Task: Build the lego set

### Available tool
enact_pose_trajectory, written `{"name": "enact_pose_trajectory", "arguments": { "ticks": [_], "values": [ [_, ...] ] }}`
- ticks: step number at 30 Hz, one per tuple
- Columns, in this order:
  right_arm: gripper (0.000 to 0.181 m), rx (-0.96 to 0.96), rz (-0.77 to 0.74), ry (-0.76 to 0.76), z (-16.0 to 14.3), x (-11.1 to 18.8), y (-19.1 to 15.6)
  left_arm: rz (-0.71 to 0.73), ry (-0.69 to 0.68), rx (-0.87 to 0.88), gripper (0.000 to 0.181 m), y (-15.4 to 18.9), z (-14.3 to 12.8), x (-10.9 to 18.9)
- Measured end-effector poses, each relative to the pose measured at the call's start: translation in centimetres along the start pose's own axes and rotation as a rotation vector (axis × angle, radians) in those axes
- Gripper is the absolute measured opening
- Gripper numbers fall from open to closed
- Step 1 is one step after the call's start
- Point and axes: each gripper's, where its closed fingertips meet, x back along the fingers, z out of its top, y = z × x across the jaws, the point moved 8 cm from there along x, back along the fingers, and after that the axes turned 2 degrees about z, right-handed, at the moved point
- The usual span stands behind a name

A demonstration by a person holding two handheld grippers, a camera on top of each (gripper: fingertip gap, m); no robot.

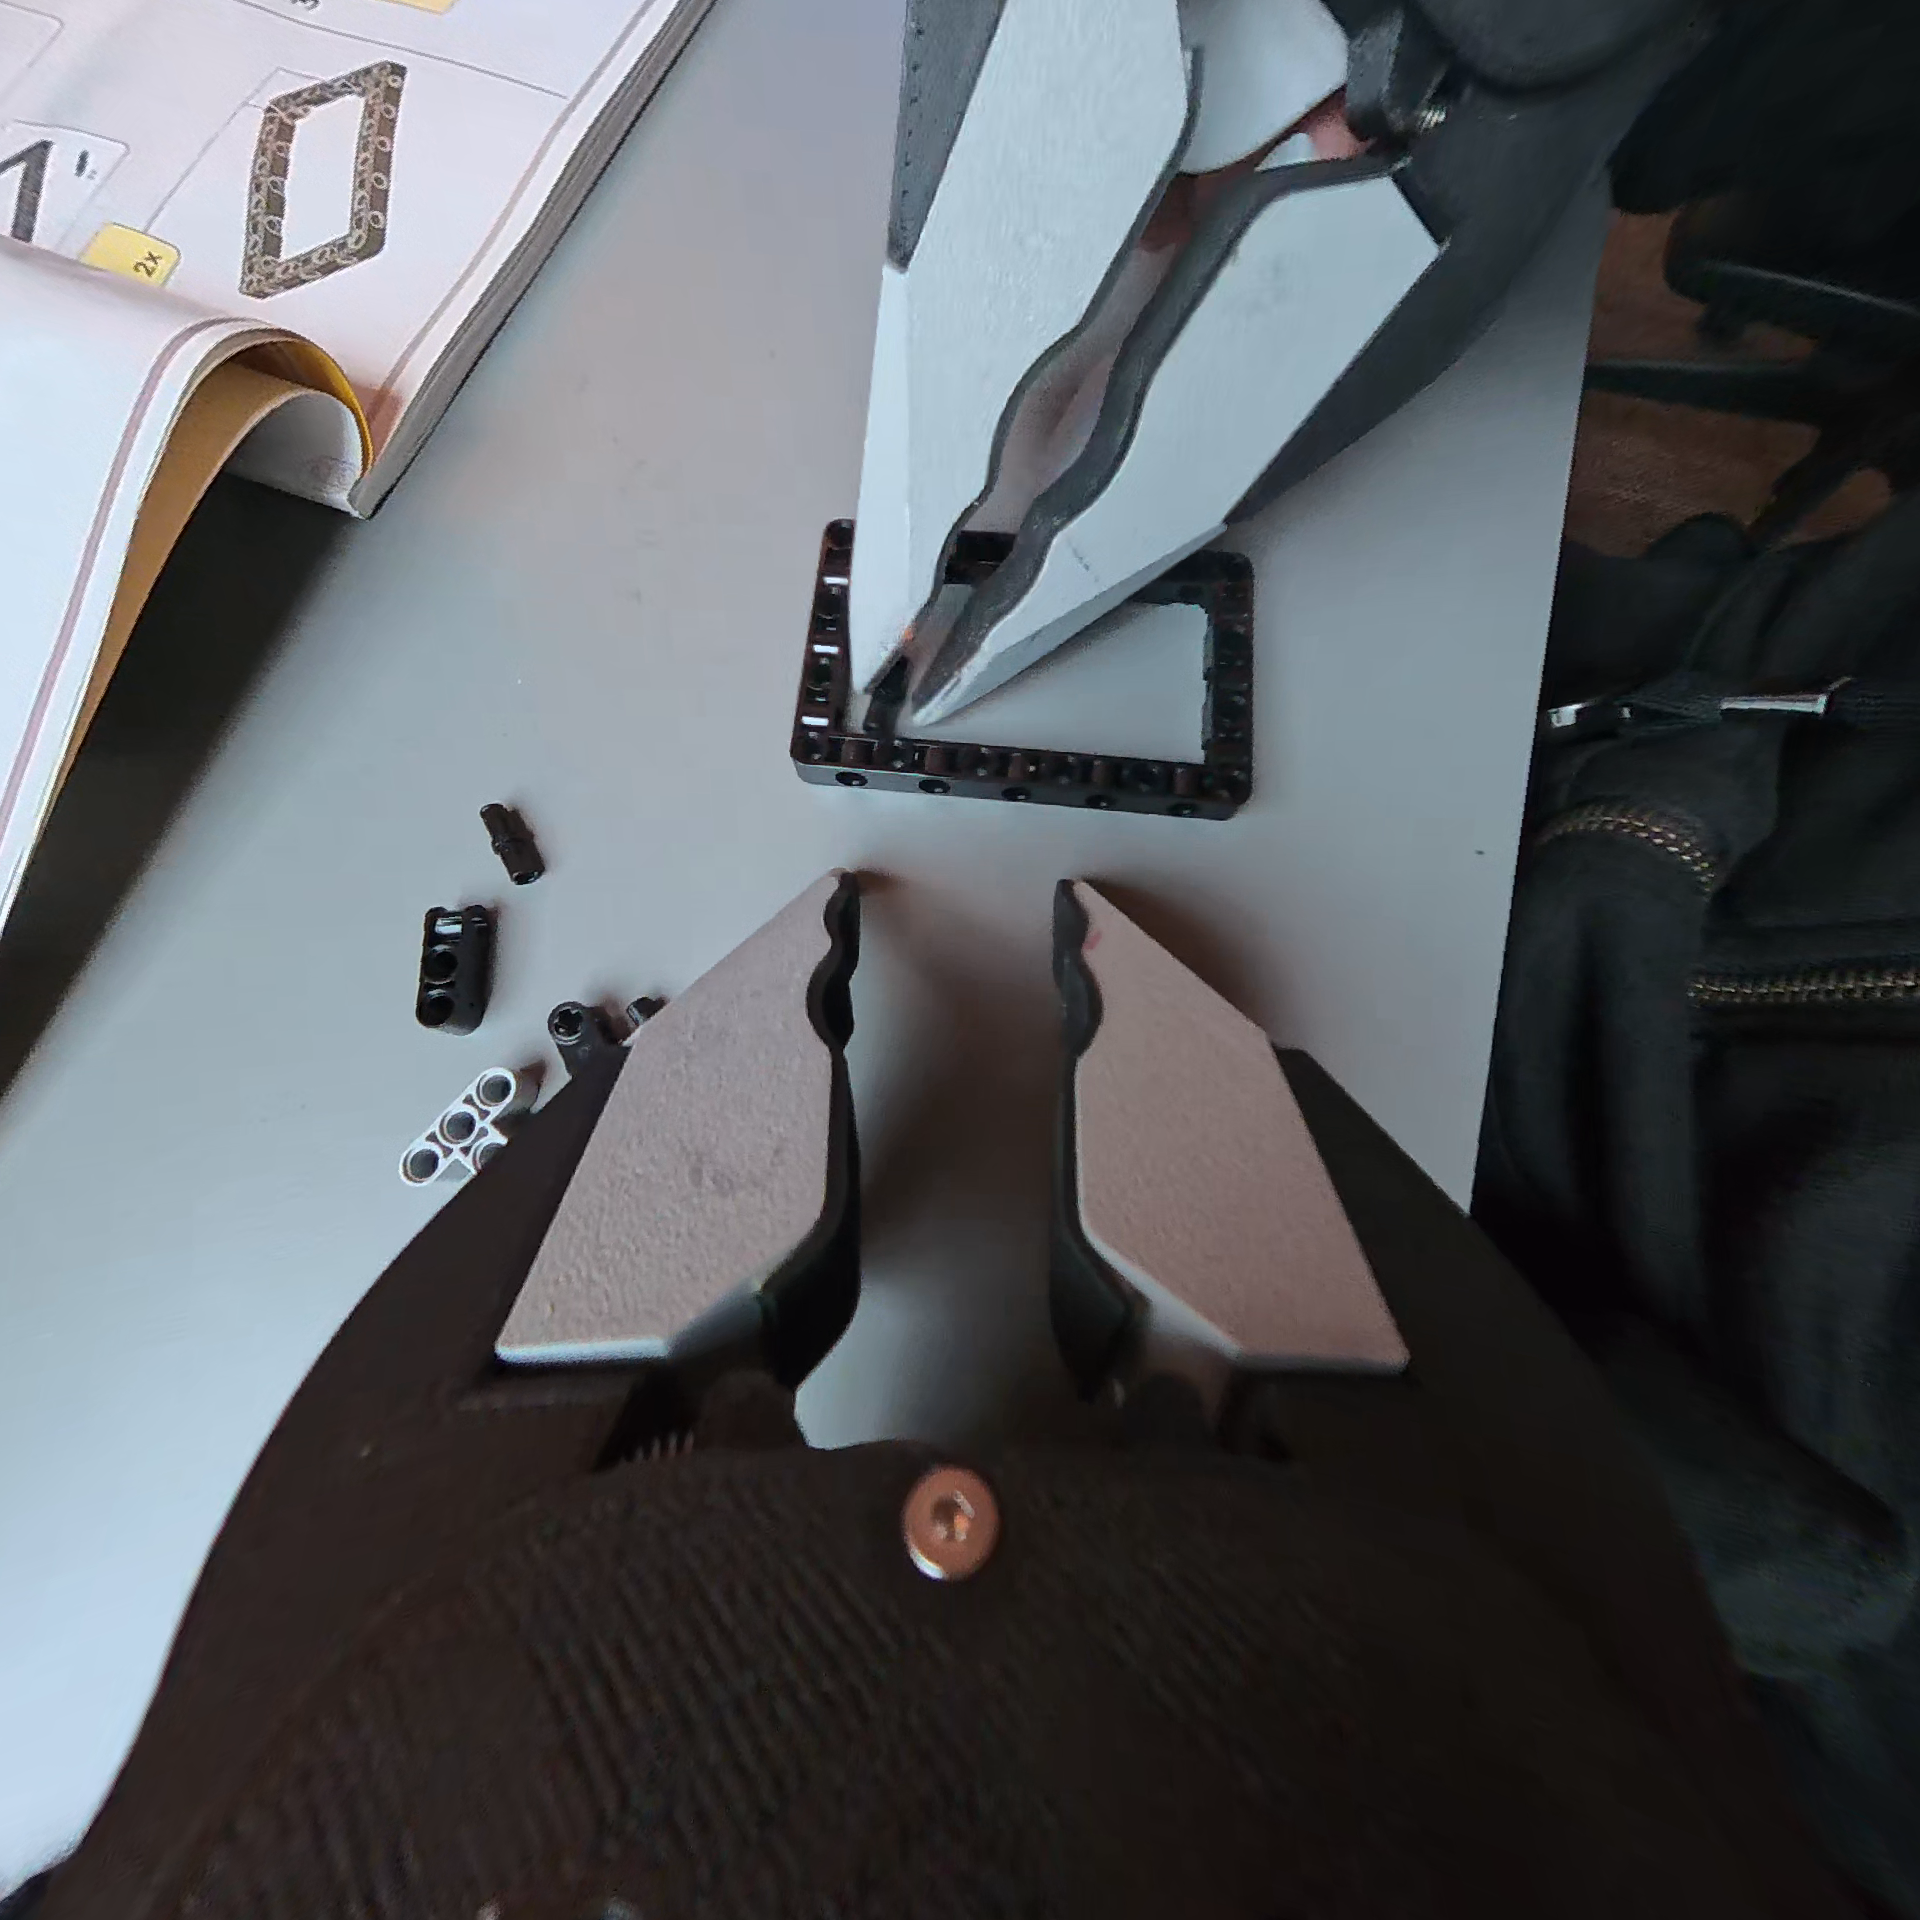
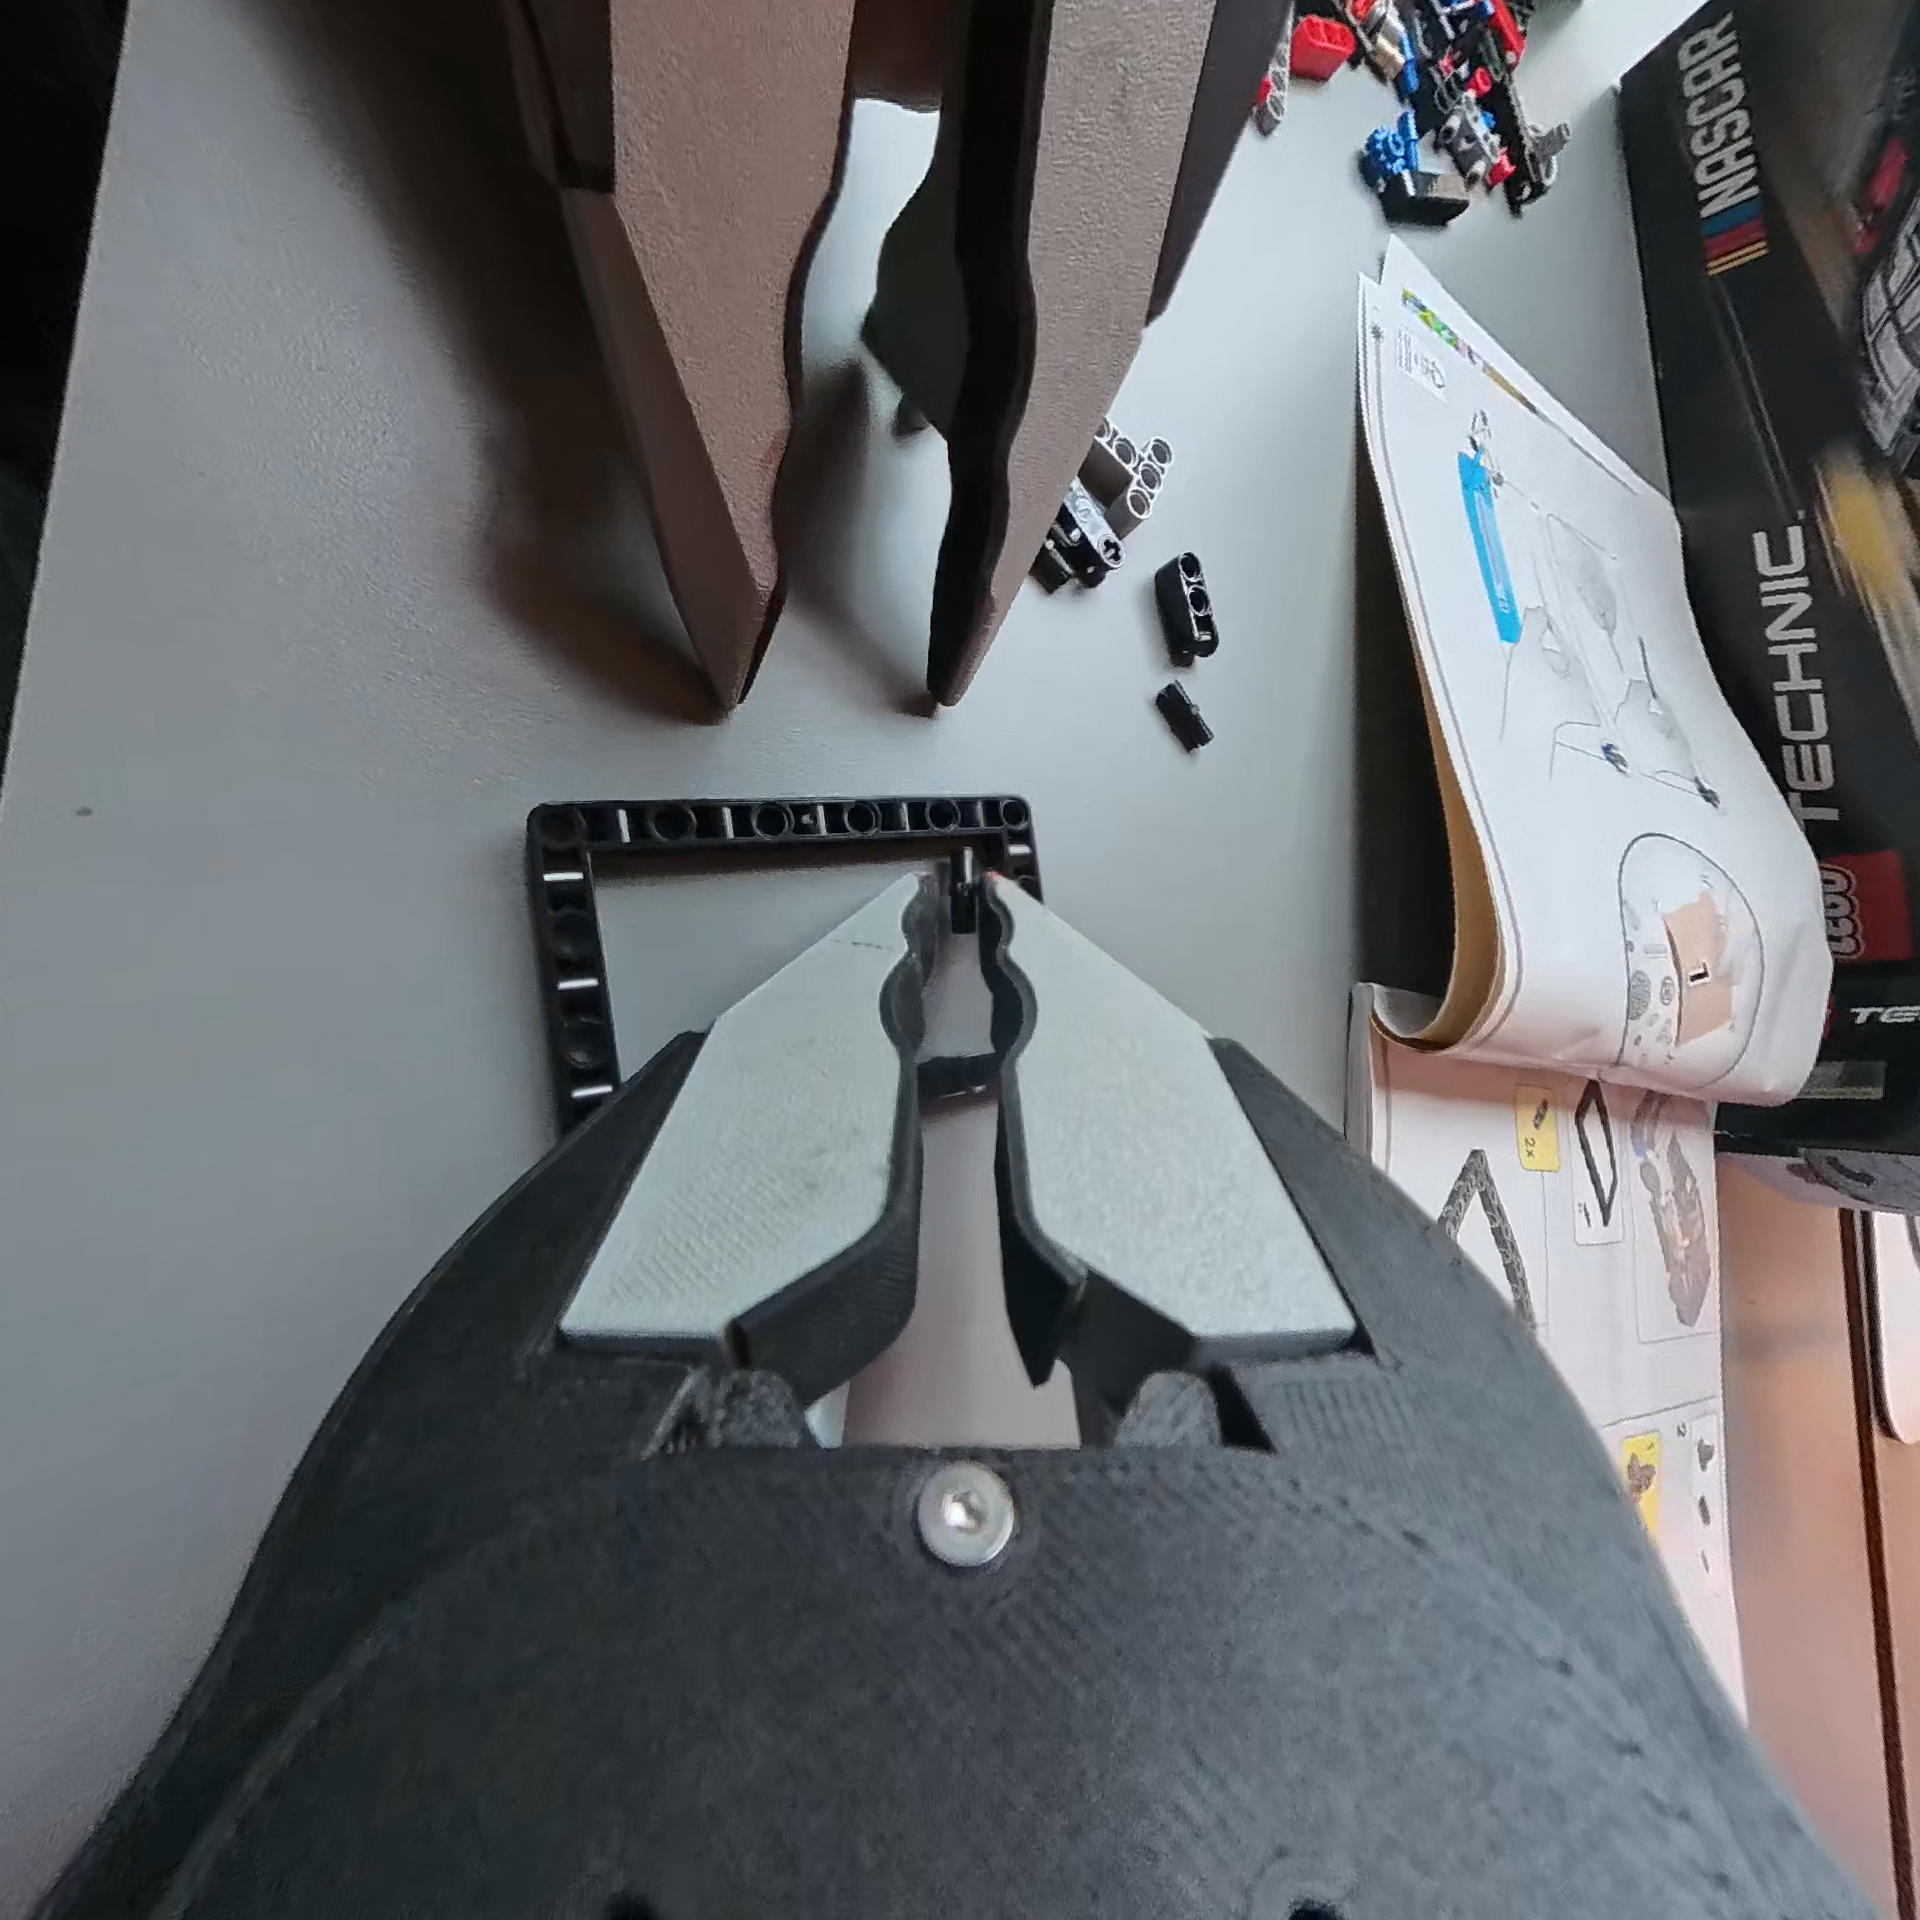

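A black rectangular Technic frame lies flat on the grey table and also shows in the right wrist view. My right gripper, with grey fingers, is shut on a small black pin and holds it inside the frame at one corner; in the left wrist view it comes down from above into the frame. My left gripper, with tan fingers, is open and empty just short of the frame's near side; in the right wrist view it stands beyond the frame.
Loose parts lie left of my left gripper: a black pin, a black two-hole connector, a white beam. An open instruction booklet lies at the back left. The set's box and a pile of bricks show in the right wrist view. Dark bags sit past the table edge. The grippers are tip to tip, or close to it.
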Motion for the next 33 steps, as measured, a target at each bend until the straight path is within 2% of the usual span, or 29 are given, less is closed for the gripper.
{"name": "enact_pose_trajectory", "arguments": {
  "ticks": [9,16,22,26,33],
  "values": [
    [0.012,-0.039,0.034,0.031,0.02,-0.03,0.25,-0.009,0.001,0.002,0.037,0.00,0.00,0.00],
    [0.010,-0.039,0.022,0.030,-0.06,-0.16,0.35,-0.022,0.001,-0.001,0.039,0.07,0.00,-0.01],
    [0.028,-0.096,0.087,0.088,-0.06,0.06,0.47,-0.026,0.002,-0.001,0.040,0.07,-0.01,-0.01],
    [0.024,-0.111,0.111,0.101,-0.14,0.02,0.42,-0.029,0.002,0.002,0.040,0.05,0.00,-0.01],
    [0.038,-0.189,0.183,0.125,-0.51,0.17,0.85,-0.041,0.005,0.012,0.040,-0.01,-0.01,0.02]
  ]
}}
